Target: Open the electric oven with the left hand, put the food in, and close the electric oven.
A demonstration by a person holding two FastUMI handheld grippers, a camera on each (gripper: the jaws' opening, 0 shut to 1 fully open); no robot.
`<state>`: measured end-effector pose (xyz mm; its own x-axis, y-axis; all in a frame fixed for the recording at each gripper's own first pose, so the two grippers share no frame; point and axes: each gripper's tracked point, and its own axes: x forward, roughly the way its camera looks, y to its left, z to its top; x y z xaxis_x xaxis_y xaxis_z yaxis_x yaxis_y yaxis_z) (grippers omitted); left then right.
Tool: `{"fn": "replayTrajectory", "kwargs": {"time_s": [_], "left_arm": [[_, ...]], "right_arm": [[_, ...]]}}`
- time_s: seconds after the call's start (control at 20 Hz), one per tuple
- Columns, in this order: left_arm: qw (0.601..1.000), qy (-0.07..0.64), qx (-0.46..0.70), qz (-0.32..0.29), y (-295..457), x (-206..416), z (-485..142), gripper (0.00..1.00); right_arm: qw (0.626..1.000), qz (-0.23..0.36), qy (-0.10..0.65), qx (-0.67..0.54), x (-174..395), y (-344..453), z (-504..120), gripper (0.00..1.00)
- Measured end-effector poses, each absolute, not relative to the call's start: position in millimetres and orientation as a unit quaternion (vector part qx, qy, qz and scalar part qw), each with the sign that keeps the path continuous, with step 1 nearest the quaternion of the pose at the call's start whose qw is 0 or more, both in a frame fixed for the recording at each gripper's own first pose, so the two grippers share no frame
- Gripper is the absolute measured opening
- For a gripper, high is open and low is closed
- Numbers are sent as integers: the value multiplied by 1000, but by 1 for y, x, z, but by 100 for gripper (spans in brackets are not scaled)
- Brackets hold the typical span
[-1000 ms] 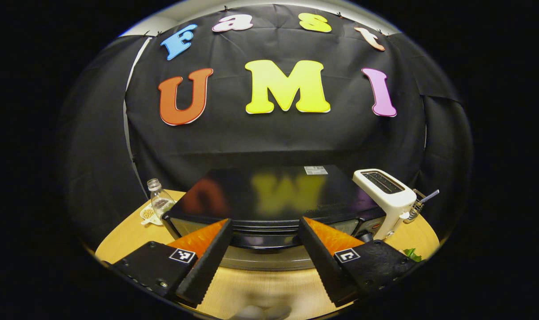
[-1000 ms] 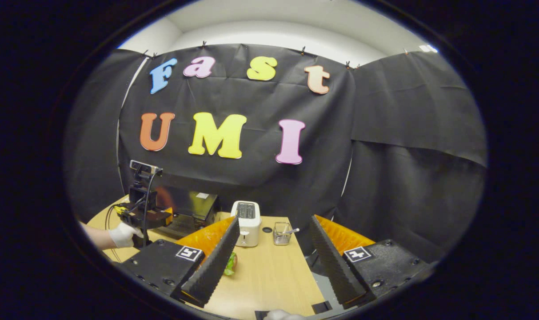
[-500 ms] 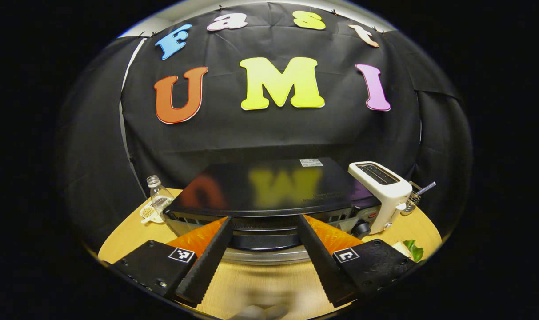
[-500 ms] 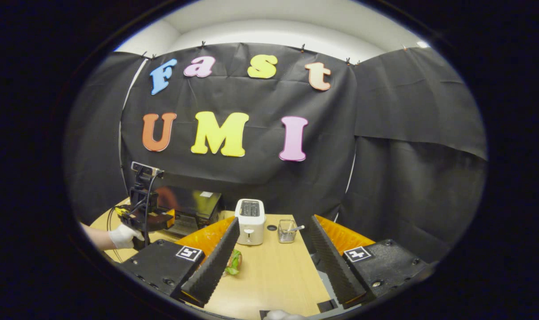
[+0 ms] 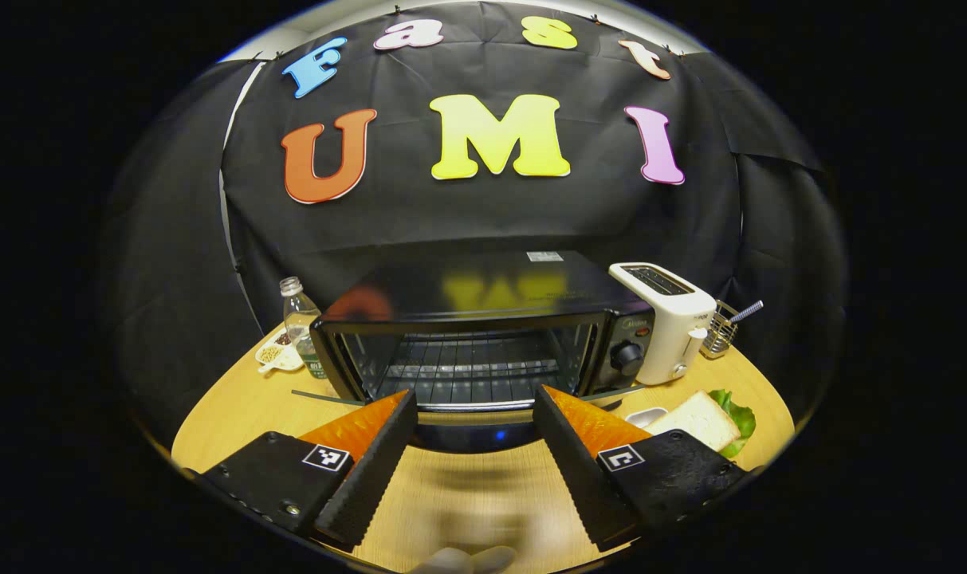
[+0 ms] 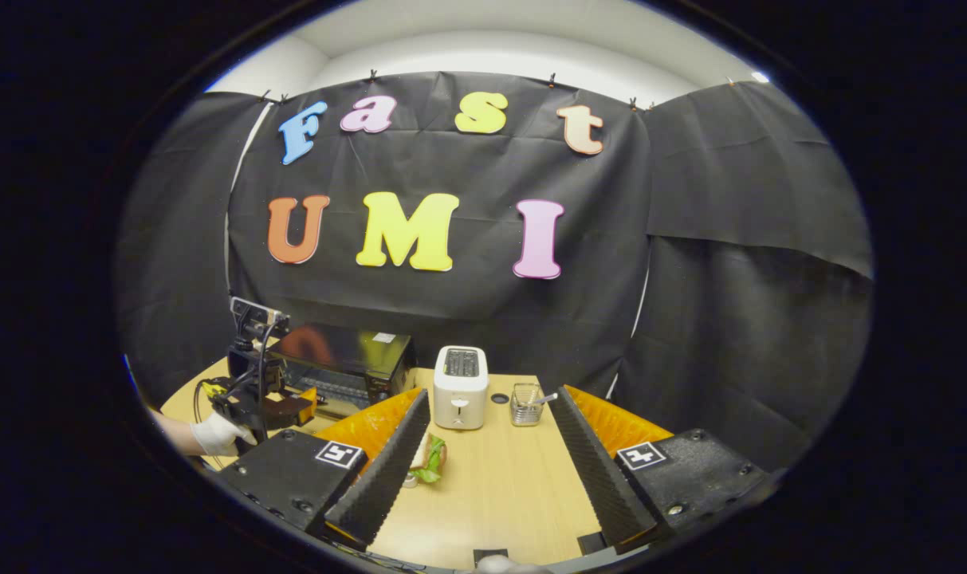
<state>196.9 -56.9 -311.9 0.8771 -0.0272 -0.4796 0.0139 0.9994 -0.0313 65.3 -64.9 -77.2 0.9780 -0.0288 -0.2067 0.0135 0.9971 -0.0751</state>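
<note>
Round wooden table (image 5: 228, 406) carries a black electric oven (image 5: 483, 335) with its door lowered.
From left to right stand a clear plastic bottle (image 5: 298, 323), the oven showing its wire rack (image 5: 467, 371), a white toaster (image 5: 665, 319) and a sandwich of white bread and green lettuce (image 5: 702, 418) near the right edge. Left gripper (image 5: 475, 446) is released before the door; right gripper (image 6: 491, 458) is spread too, holding nothing, the sandwich just beside its left finger.

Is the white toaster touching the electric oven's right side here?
Cannot tell. In the left gripper view the toaster overlaps the oven's control-panel end with no visible gap; in the right gripper view a sliver of table seems to separate them, but it is too small to confirm.
</note>
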Motion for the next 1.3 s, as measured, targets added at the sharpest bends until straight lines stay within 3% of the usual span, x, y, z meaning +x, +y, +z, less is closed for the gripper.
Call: {"fn": "replayTrajectory", "kwargs": {"time_s": [0.05, 0.1, 0.15, 0.25, 0.35, 0.4, 0.5, 0.75, 0.8, 1.15, 1.3], "left_arm": [[967, 254, -14, -13, -58, 190, -317, 98], [965, 260, -14, -15, -59, 182, -323, 98], [963, 268, -15, -17, -60, 174, -329, 98], [959, 282, -21, -21, -60, 161, -341, 98], [956, 291, -21, -22, -61, 153, -350, 97], [956, 291, -21, -22, -61, 149, -352, 98], [955, 294, -22, -21, -61, 146, -356, 98], [951, 308, -16, -24, -66, 136, -370, 97], [948, 317, -18, -24, -66, 132, -377, 97], [921, 388, -31, -25, -69, 114, -422, 95], [923, 382, -25, -22, -69, 115, -421, 95]], "right_arm": [[994, -9, 107, -35, 65, -64, -80, 100], [994, -8, 108, -33, 64, -63, -80, 96], [994, -9, 107, -29, 64, -63, -80, 100], [994, -9, 106, -29, 64, -62, -80, 96], [994, -9, 103, -33, 61, -64, -78, 100], [994, -11, 103, -37, 60, -65, -78, 95], [993, -13, 107, -42, 58, -68, -82, 100], [991, -16, 127, -41, 56, -72, -99, 95], [990, -16, 131, -41, 56, -73, -103, 100], [988, -16, 147, -42, 58, -77, -117, 100], [987, -16, 156, -40, 60, -80, -124, 100]]}}
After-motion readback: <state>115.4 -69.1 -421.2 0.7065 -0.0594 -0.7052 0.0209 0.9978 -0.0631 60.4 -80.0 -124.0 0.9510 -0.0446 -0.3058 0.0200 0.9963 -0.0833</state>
